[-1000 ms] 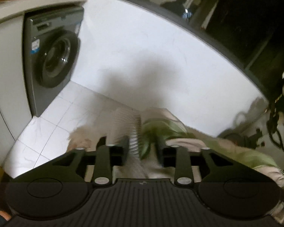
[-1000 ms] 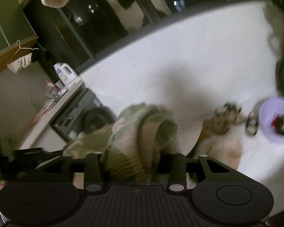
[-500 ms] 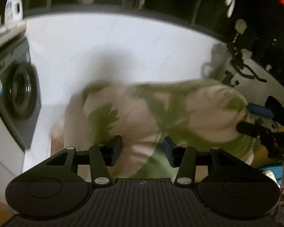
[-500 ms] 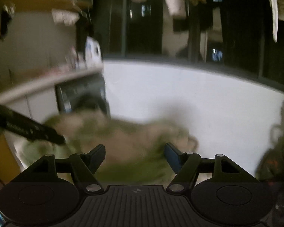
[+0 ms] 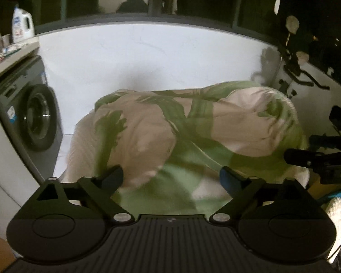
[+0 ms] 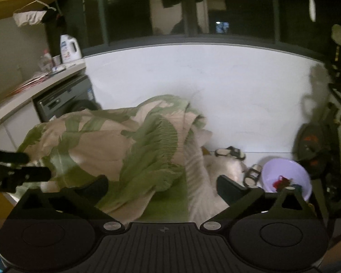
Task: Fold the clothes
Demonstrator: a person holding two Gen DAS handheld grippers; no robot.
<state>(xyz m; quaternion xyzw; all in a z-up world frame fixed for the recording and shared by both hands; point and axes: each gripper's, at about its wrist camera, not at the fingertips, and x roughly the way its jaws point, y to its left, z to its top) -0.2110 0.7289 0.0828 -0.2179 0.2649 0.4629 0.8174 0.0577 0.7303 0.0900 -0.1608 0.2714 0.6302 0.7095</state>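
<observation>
A beige garment with a green leaf print (image 5: 188, 132) lies bunched in a loose heap just in front of both grippers; it also shows in the right wrist view (image 6: 125, 145). My left gripper (image 5: 171, 178) is open, with its fingers wide apart over the near edge of the cloth and nothing gripped. My right gripper (image 6: 162, 185) is open too, with its fingers either side of a green fold and nothing gripped. The right gripper's tips show at the right edge of the left wrist view (image 5: 307, 159), beside the garment.
A dark washing machine (image 5: 31, 118) stands at the left under a counter with a detergent bottle (image 5: 21, 26). A white wall (image 6: 216, 86) runs behind. A lilac basin (image 6: 286, 182), sandals (image 6: 230, 152) and an exercise bike (image 6: 318, 150) stand at the right.
Both grippers were shut on the garment a second ago; they have opened wide and let it drop into a heap. Both views have swung up and level.
</observation>
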